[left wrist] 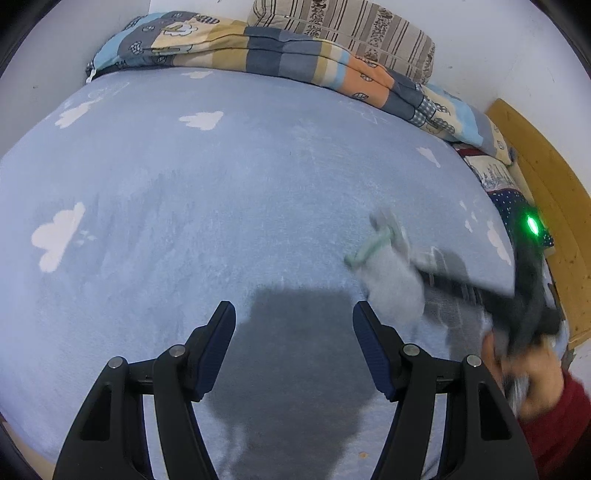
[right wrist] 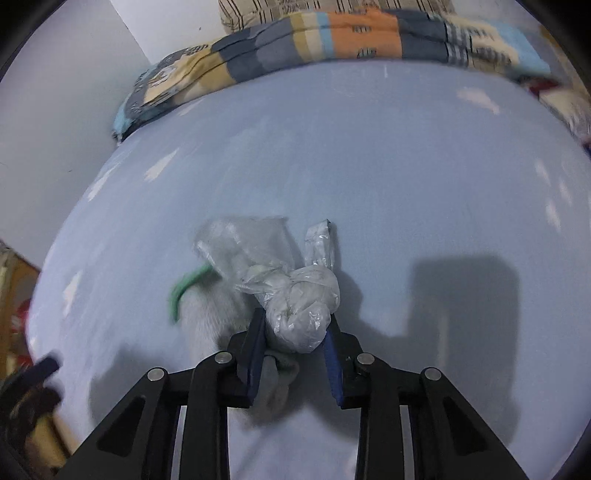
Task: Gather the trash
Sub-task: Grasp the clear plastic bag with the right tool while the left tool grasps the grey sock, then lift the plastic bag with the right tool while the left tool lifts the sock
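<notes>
Left wrist view first. Left gripper [left wrist: 293,325] hanging over the near part of the bed [left wrist: 229,192], fingers spread wide, nothing between them, just its own shadow on the light blue cloud-print sheet. Off to the right, blurred: right gripper [left wrist: 424,267] coming in from the bed's right edge with a pale lump of trash at its tip, a green loop [left wrist: 364,249] sticking out beside it. Too smeared here to judge how those jaws stand. Green light [left wrist: 532,224] glowing on the right tool's body, and a hand [left wrist: 535,373] in a red sleeve gripping it near the lower right. Folded patchwork quilt [left wrist: 266,48] running along the far edge of the bed, striped pillow [left wrist: 347,26] behind it against the wall, wooden board [left wrist: 546,173] past the right edge.

Right wrist view now, much clearer. Right gripper [right wrist: 297,330] with fingers drawn in narrow, pinching a knotted clear plastic bag [right wrist: 301,306] stuffed with whitish scraps. Bag sitting right between the blue pads, loose plastic tails fanning out ahead of the fingertips. Something grey and soft below the left finger, with a green band [right wrist: 184,286] at its left, blurred. All of it over the near middle of the bed. Same quilt [right wrist: 295,40] lined up at the far edge.
</notes>
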`<state>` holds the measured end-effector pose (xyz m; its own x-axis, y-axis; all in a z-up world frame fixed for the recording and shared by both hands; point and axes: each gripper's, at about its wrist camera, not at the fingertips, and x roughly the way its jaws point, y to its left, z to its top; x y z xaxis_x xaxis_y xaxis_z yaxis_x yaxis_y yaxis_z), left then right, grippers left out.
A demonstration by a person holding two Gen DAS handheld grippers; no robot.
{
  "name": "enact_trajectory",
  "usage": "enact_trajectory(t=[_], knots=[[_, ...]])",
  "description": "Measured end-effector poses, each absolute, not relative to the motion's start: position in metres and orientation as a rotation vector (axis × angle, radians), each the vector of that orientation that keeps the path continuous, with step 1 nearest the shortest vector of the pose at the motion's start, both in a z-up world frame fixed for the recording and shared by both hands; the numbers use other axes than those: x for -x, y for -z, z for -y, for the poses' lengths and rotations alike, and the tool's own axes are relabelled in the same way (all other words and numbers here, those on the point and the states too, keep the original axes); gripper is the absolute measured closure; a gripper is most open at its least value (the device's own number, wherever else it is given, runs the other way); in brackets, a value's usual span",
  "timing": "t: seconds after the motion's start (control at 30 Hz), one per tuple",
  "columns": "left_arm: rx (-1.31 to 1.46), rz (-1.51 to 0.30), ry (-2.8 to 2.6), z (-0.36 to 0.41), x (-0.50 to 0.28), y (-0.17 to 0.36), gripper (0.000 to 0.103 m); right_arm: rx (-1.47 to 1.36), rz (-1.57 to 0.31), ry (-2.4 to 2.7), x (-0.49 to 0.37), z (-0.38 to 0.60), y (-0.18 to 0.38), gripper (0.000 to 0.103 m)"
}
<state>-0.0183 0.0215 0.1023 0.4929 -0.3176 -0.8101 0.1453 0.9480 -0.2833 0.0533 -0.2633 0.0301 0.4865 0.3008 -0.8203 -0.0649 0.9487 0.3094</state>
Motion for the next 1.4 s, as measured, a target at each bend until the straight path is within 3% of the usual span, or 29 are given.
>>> enact_trajectory(t=[0.2,0.43,0.83,0.9,0.97,1.03,1.4], knots=[[0.227,-1.035,0.342,-0.025,0.018,-0.105,0.033,-0.401,-1.116,-0.409,0.017,0.23,-0.046,0.073],[0.282,-1.089,0.367,-0.022,0.022,-0.097,0.033,-0.365,-0.95,-0.206,0.071,0.247,-0.111,0.073],[0.305,-1.16,0.292,0.04,0.021,-0.05,0.033,-0.479,-0.892,-0.138,0.109,0.263,-0.119,0.073],[0.248,-1.142,0.269,0.047,0.021,-0.045,0.048,-0.462,-0.898,-0.13,0.108,0.266,-0.116,0.073],[0.203,-1.123,0.267,0.05,0.021,-0.042,0.073,-0.44,-0.91,-0.116,0.107,0.268,-0.113,0.073],[0.187,-1.113,0.286,0.049,0.021,-0.043,0.079,-0.394,-0.919,-0.085,0.108,0.271,-0.109,0.072],[-0.134,-0.865,0.335,0.069,0.063,-0.093,0.082,-0.27,-0.914,0.038,0.104,0.279,-0.105,0.073]])
